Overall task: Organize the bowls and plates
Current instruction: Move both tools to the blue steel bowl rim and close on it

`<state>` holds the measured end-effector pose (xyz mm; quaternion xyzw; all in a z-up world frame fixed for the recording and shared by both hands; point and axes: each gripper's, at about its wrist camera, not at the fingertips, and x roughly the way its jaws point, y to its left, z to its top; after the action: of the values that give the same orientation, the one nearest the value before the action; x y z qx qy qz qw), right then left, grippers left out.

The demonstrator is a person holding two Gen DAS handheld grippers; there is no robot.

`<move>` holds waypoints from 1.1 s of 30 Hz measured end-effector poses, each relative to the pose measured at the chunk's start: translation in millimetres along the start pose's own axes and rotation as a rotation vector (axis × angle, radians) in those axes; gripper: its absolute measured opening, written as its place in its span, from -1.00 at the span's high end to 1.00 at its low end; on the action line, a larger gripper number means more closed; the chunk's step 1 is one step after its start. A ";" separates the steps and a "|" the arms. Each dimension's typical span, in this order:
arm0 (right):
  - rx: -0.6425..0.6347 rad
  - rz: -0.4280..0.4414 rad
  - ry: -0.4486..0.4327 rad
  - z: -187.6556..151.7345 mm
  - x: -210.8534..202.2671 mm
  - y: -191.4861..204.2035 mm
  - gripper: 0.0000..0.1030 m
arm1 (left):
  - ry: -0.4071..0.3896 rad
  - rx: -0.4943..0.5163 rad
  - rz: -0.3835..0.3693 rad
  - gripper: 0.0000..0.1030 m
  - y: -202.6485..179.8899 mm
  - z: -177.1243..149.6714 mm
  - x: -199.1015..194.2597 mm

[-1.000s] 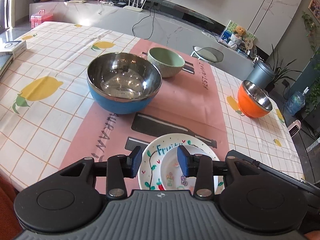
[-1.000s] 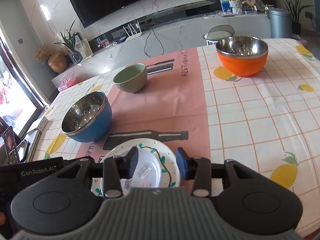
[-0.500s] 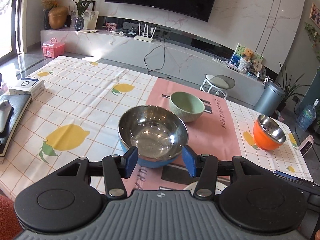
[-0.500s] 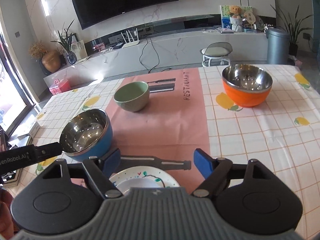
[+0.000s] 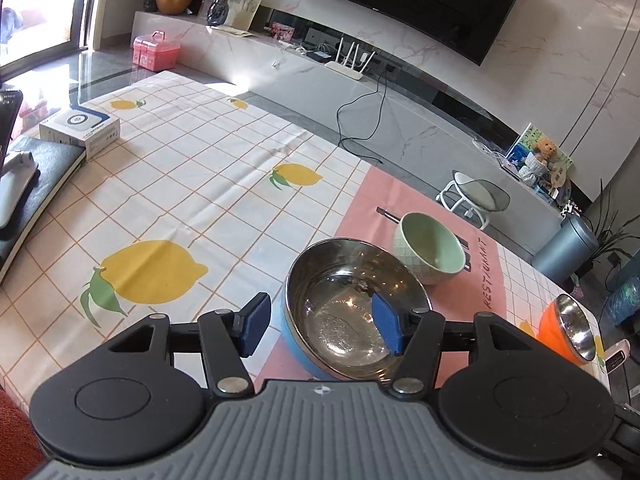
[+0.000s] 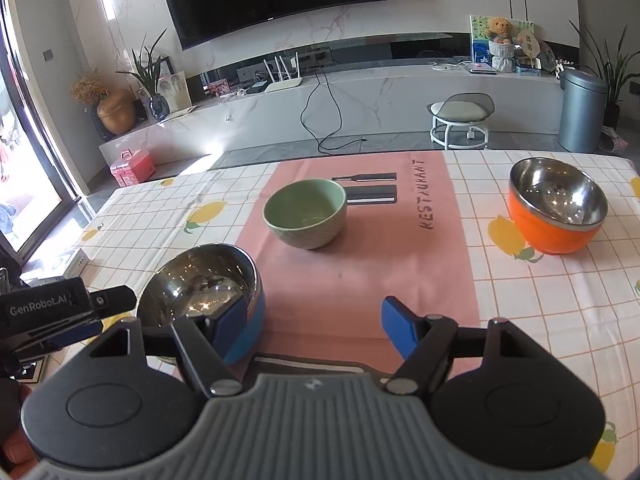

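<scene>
A: Where are the bowls?

B: The blue bowl with a steel lining [image 5: 348,320] stands empty on the pink placemat [image 6: 360,264], just before the left gripper [image 5: 320,322]. Beyond it stand the empty pale green ceramic bowl [image 6: 305,213] and, well apart, the empty orange steel-lined bowl [image 6: 558,210].

A: The fingers?

B: Left jaws wide, just opened further, holding nothing. Right gripper [image 6: 314,326] wide, just narrowed slightly, empty.

A: Writing?

B: "RESTAURANT" on the placemat; "GenRobot.AI" on the left gripper.

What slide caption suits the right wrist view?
Open right gripper above pink mat; blue, green, orange bowls.
</scene>
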<state>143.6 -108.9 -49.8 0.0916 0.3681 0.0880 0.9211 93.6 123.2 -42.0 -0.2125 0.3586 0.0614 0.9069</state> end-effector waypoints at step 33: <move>0.091 0.098 0.229 3.0 94.7 34.4 0.65 | 0.125 -0.032 0.048 0.73 15.6 -1.8 64.4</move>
<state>210.0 -54.2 -102.3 0.1406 0.4695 0.1260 0.8625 135.7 133.9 -92.1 -0.2218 0.4186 0.0756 0.8774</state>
